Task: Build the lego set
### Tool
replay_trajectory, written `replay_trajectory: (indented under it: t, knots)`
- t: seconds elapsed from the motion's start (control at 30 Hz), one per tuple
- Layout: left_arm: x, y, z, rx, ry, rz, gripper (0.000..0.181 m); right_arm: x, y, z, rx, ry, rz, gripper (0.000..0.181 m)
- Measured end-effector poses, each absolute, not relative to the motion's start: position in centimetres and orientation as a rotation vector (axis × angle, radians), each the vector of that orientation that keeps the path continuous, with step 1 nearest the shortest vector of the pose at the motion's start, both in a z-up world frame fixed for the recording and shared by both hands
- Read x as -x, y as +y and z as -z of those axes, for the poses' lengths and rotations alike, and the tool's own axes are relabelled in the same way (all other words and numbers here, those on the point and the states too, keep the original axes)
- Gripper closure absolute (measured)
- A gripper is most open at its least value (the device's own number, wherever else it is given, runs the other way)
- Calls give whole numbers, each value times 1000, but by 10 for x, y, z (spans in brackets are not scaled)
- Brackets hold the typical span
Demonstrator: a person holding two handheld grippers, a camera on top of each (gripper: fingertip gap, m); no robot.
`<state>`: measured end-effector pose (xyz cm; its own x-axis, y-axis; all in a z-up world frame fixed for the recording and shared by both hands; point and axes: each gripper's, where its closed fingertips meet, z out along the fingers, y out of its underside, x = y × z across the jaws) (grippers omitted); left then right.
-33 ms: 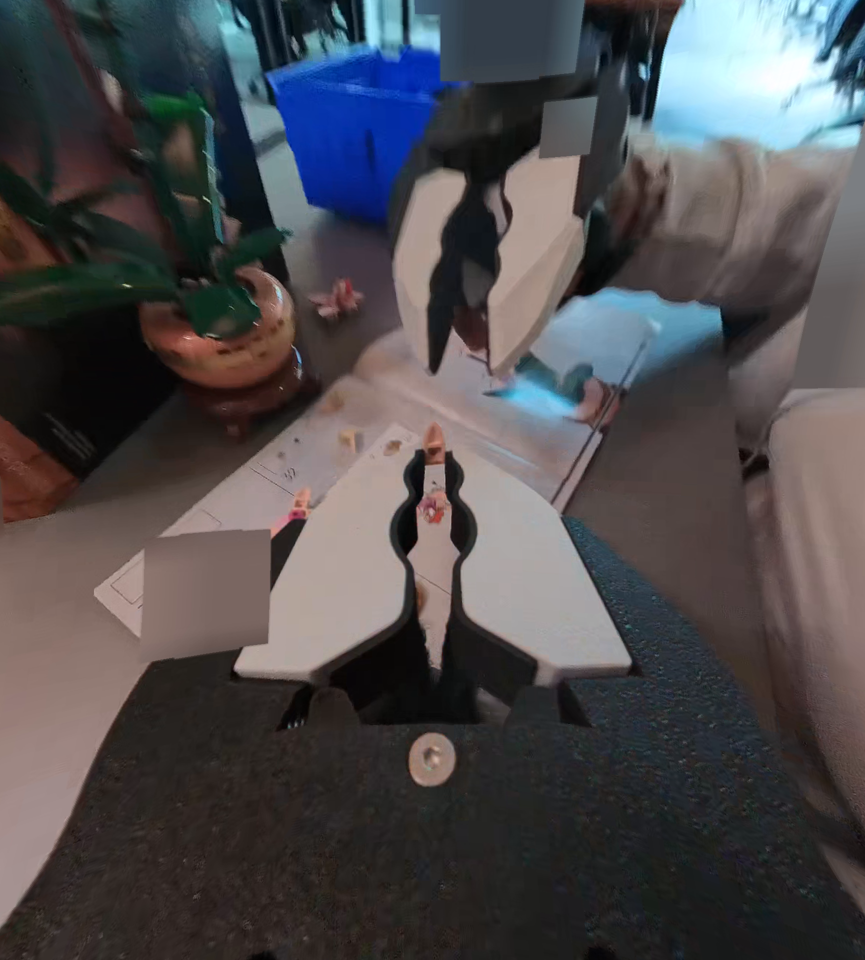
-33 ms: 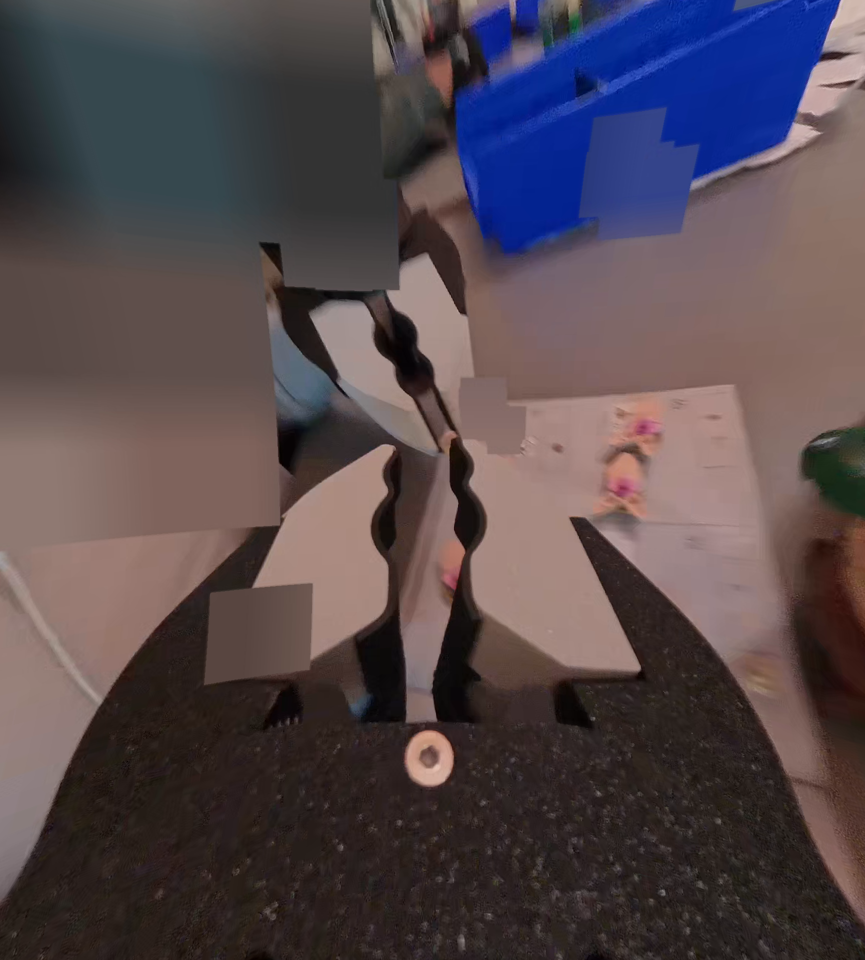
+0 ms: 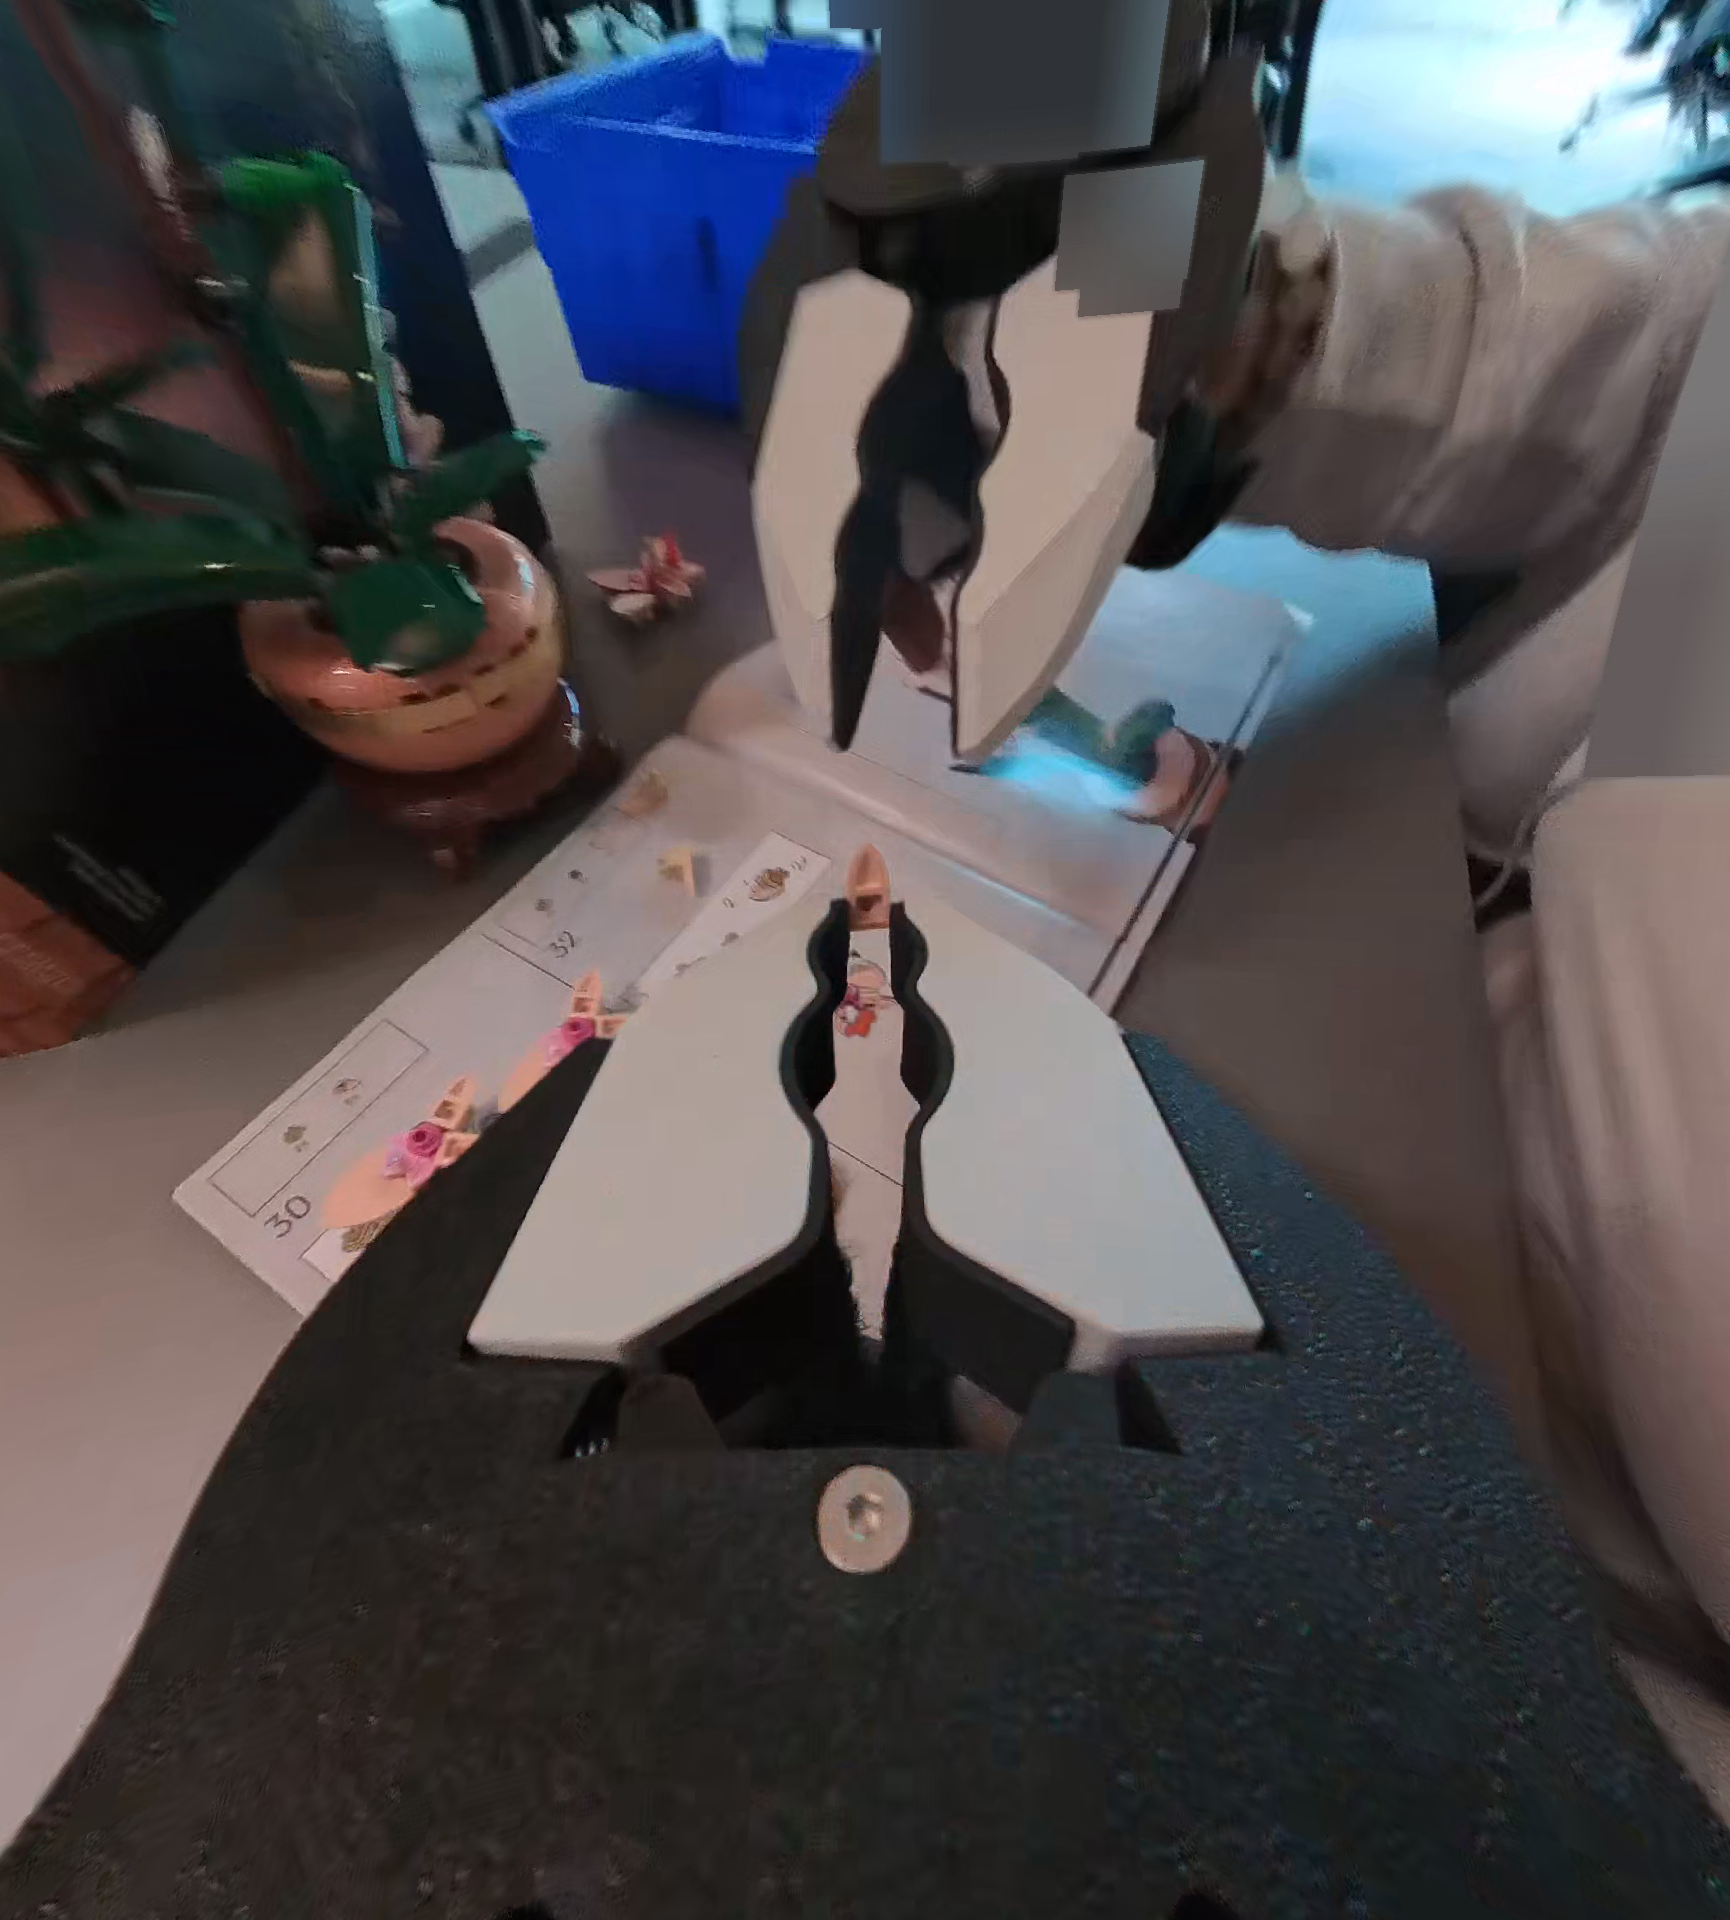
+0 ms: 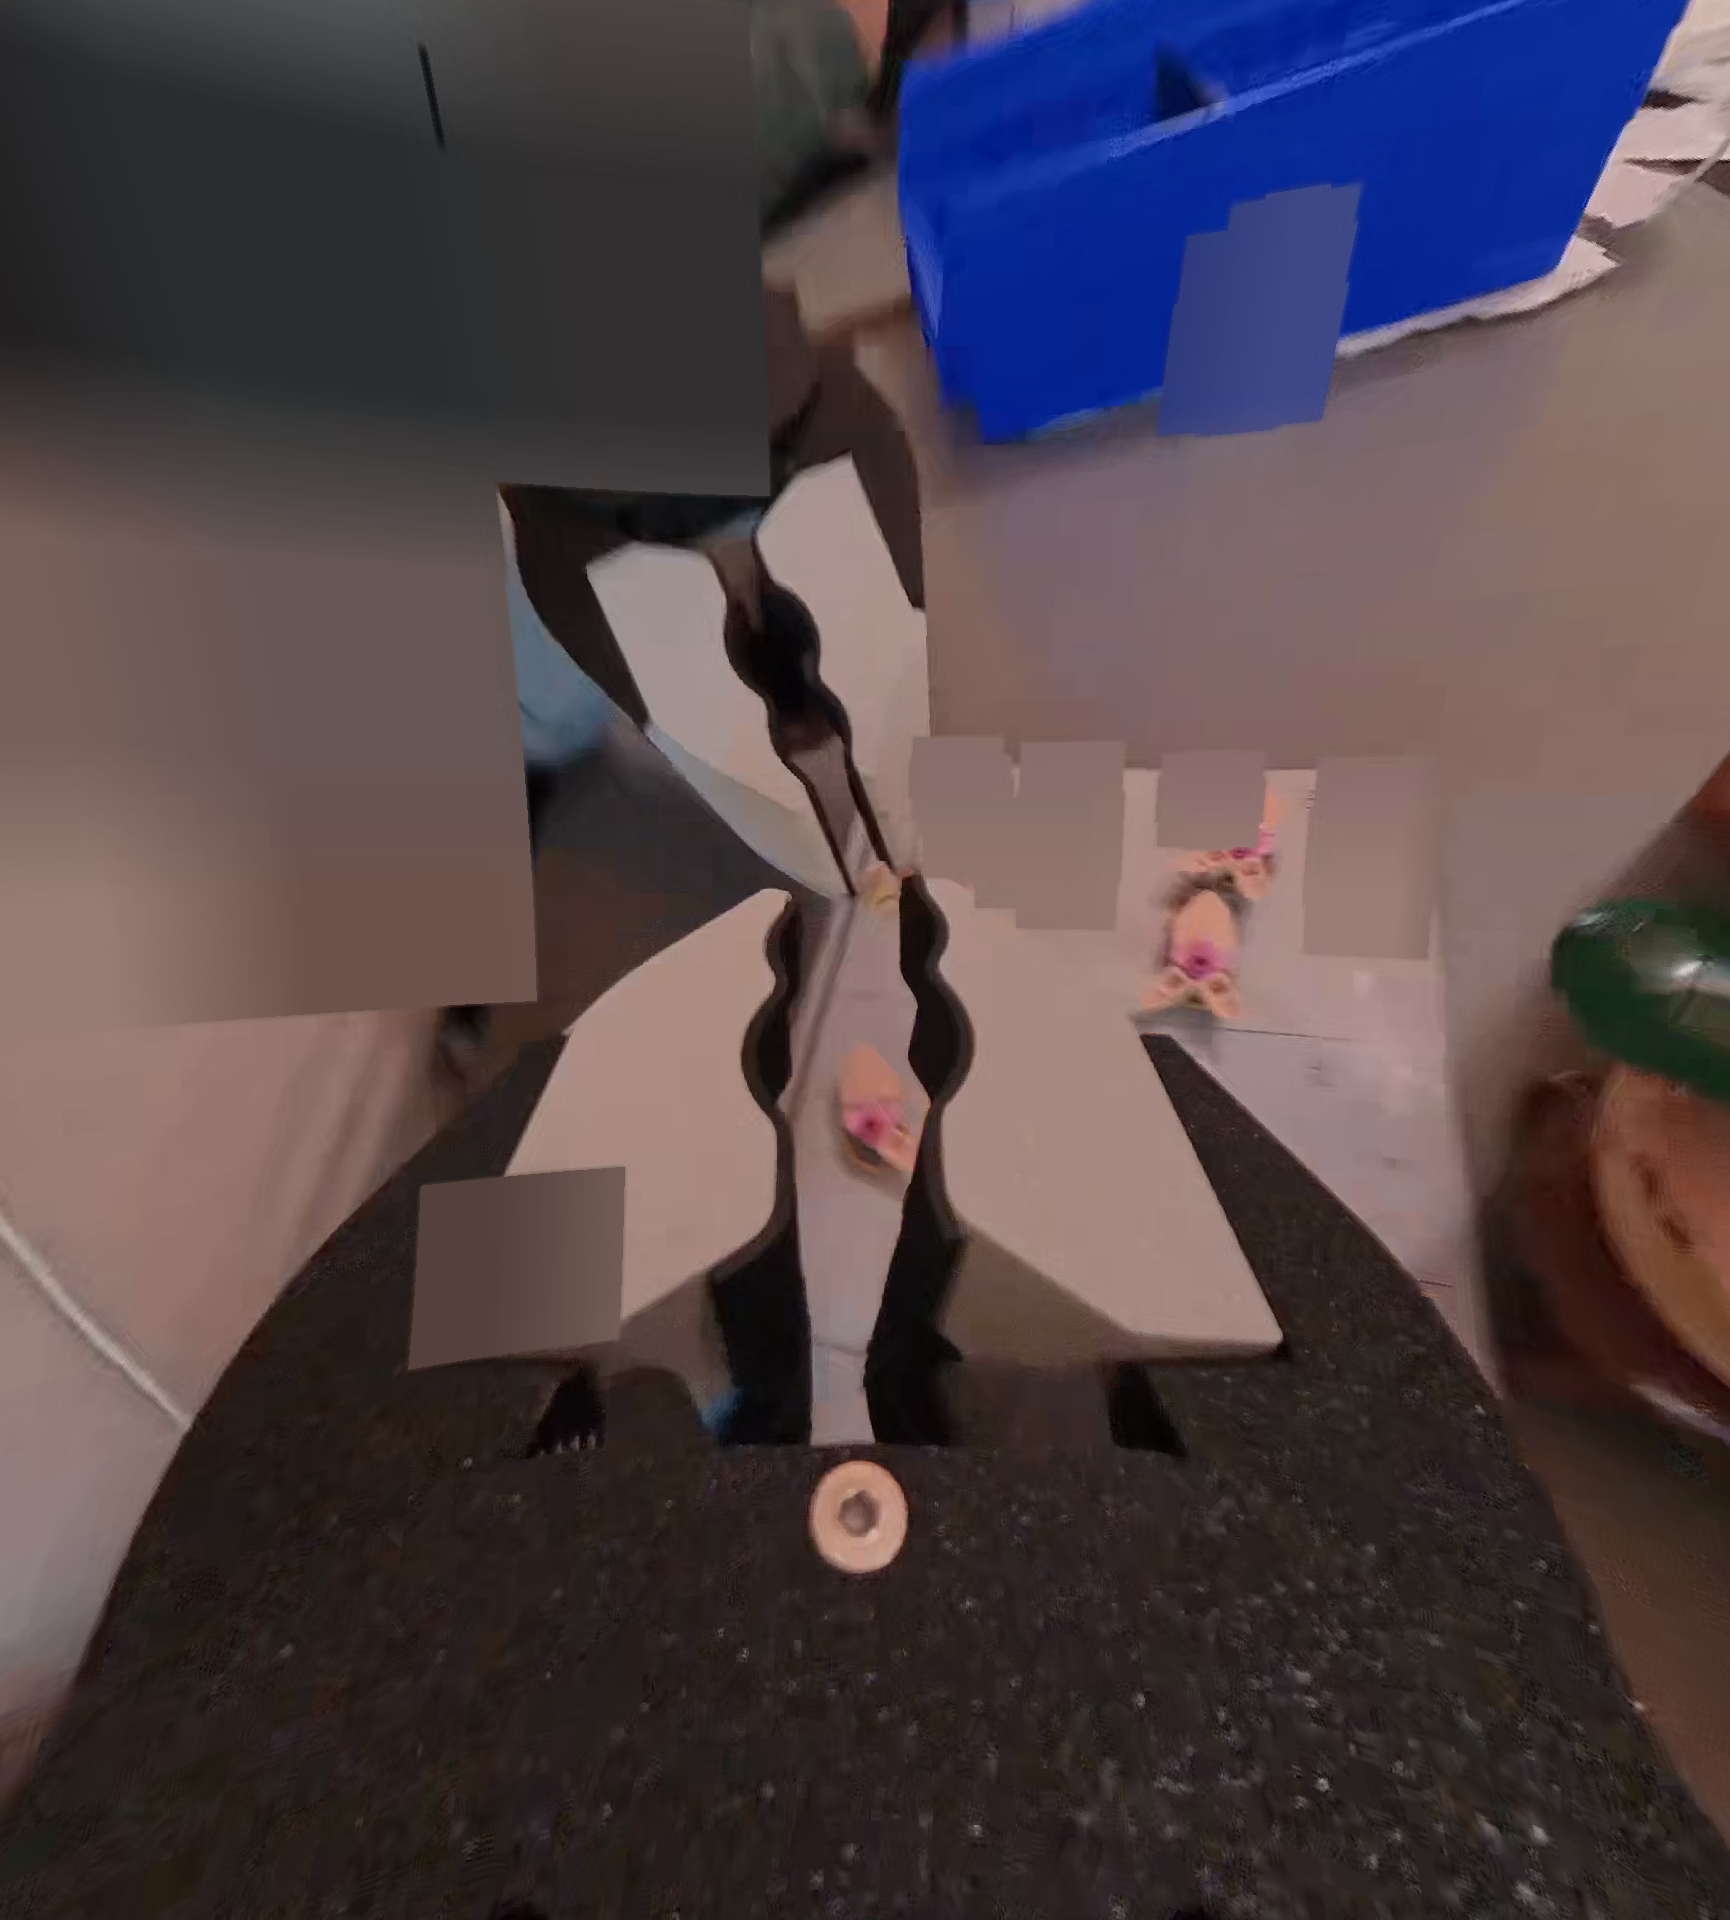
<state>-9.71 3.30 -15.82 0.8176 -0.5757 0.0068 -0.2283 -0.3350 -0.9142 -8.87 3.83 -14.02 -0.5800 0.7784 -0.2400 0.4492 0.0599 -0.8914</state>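
Observation:
My left gripper [image 3: 868,920] is shut on a small peach petal piece [image 3: 867,883] that sticks out past its tips, above the open instruction booklet [image 3: 1006,831]. My right gripper [image 3: 902,743] faces it from the far side, tips down over the booklet, jaws a little apart. In the right wrist view the right gripper [image 4: 845,904] is open, and a peach-and-pink piece [image 4: 871,1112] shows through the gap, seemingly on the booklet [image 4: 1360,1091]. The left gripper's tips [image 4: 866,883] nearly meet it. Two peach-and-pink flower assemblies [image 3: 560,1044] lie on the booklet's left page.
A built lego plant in a pink pot [image 3: 404,665] stands left of the booklet, in front of a dark box [image 3: 61,831]. A loose flower [image 3: 648,582] lies on the grey table. A blue bin [image 3: 674,208] stands behind. A beige cushion [image 3: 1671,1143] is at right. The grippers are tip to tip, or close to it. From the right gripper's tips to the loose flower [image 3: 648,582] is close to 20 cm.

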Motion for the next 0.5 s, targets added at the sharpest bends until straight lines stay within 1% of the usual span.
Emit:
replay_trajectory:
  t: [0.17, 0.37, 0.5]
  knots:
    - [84, 29, 167, 1978, 763, 368, 174, 83, 32, 159, 1104, -2326, -1212, 165]
    - [78, 27, 168, 1994, 797, 389, 174, 83, 26, 169, 1042, -2378, -1152, 173]
    - [78, 27, 171, 2010, 804, 398, 174, 83, 25, 171, 1043, -2366, -1161, 174]
